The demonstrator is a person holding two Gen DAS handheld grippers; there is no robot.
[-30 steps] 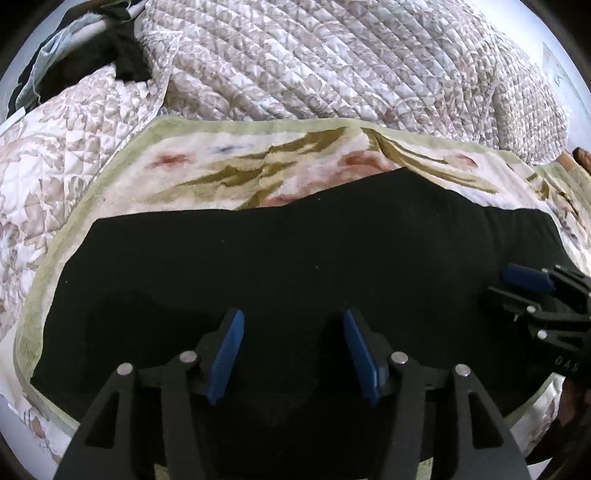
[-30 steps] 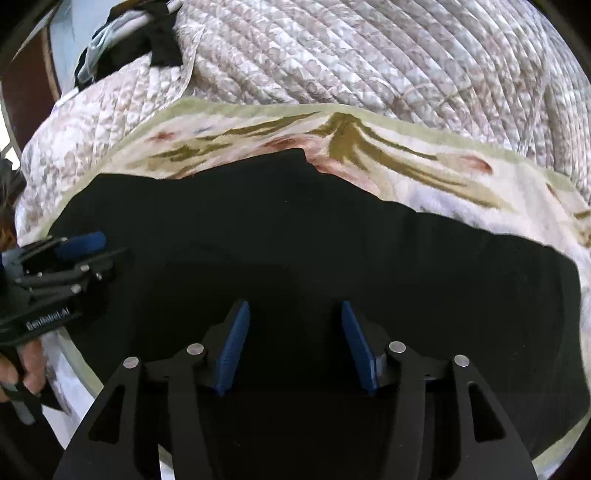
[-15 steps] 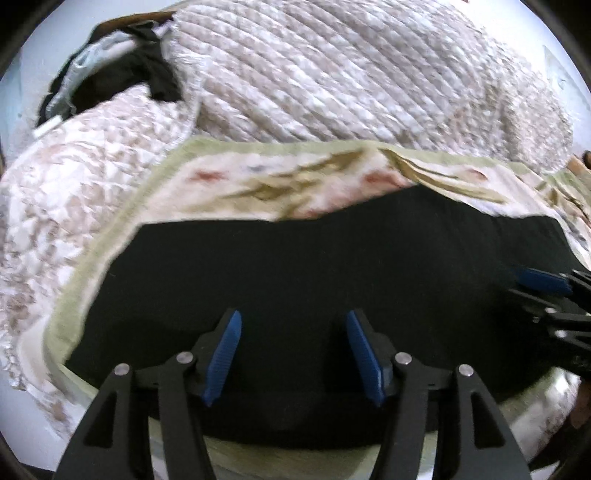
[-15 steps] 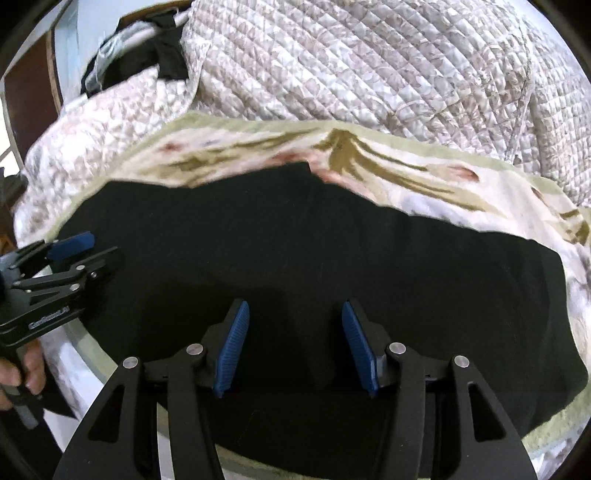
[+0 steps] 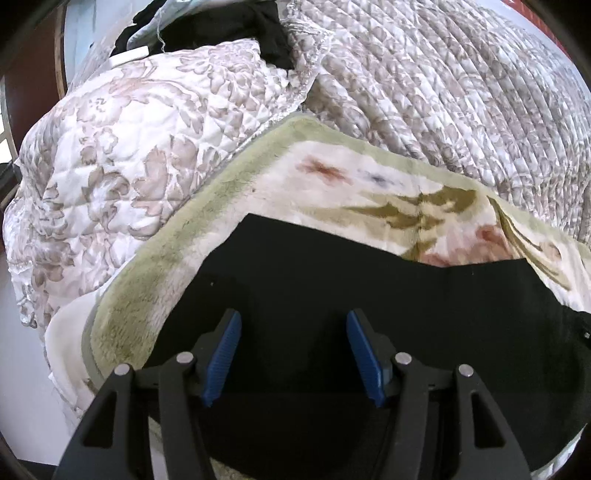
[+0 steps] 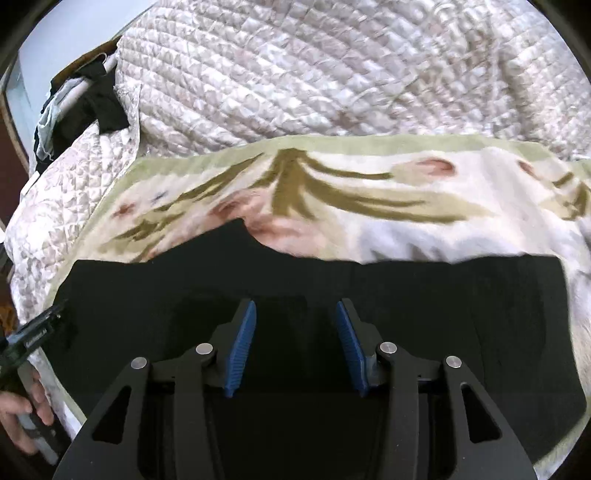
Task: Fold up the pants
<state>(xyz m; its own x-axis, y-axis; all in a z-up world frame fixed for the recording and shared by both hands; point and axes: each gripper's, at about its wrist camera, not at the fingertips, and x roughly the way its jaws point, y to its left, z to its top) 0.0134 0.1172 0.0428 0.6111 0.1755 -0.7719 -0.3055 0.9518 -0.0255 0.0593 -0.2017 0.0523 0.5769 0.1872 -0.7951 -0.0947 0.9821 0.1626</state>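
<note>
Floral blanket point(image 5: 369, 184) on quilted bed, black pants point(image 6: 406, 295) spread flat beneath both tongs, left tongs point(image 5: 293, 354) open, right tongs point(image 6: 295, 347) open, holding nothing.

Matt black cloth pants point(image 5: 369, 295) lie on a plush fleece blanket point(image 5: 229, 206) over a stitched, quilted bedspread point(image 6: 314, 81).

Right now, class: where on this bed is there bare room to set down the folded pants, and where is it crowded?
Free: the floral blanket strip between the black pants and the quilted comforter, widest at its right end. Crowded: the far left corner, where dark clothes are piled, and the bunched comforter itself.
</note>
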